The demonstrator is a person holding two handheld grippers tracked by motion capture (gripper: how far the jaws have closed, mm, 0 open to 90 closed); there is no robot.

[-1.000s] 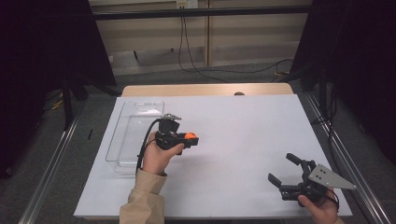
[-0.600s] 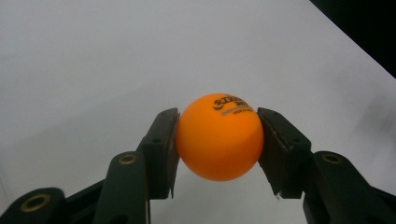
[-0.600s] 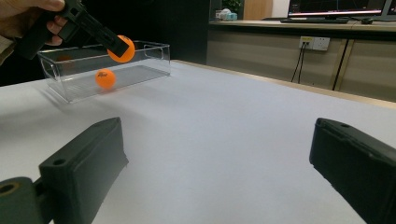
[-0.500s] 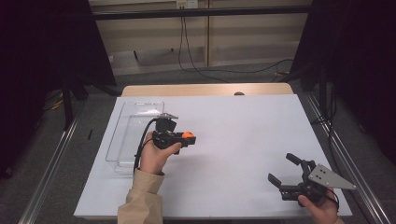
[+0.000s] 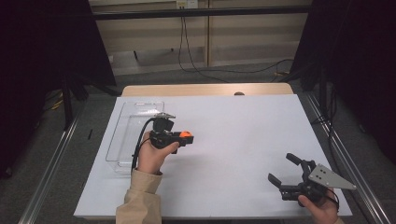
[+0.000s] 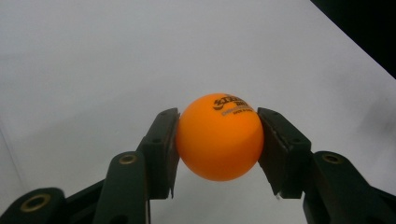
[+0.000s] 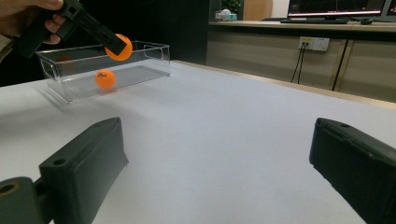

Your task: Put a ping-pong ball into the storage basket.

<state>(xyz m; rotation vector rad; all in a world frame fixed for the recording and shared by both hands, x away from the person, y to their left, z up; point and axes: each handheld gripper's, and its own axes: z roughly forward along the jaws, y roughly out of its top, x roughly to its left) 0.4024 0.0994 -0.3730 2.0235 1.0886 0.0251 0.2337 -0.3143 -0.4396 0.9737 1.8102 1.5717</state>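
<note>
the white bench (image 5: 233, 140) carries everything here. on its left part lies a clear plastic bin (image 5: 122, 140), long and shallow with straight walls; in the right gripper view a second orange ball (image 7: 105, 79) lies on its floor. just beside the bin's right wall, the left tongs (image 5: 186, 138) are held above the bench in the person's left hand (image 5: 152, 156), pointing to the right. they are clamped on an orange table tennis ball (image 6: 219, 136): both black pads press its sides, the printed black mark faces up, and the ball is off the surface, level with the bin's rim in the right gripper view. the right tongs (image 5: 282, 169) sit well apart, near the bench's front right corner, held low in the right hand (image 5: 320, 210). their jaws stand wide, with bare white bench between them and nothing in their hold.
</note>
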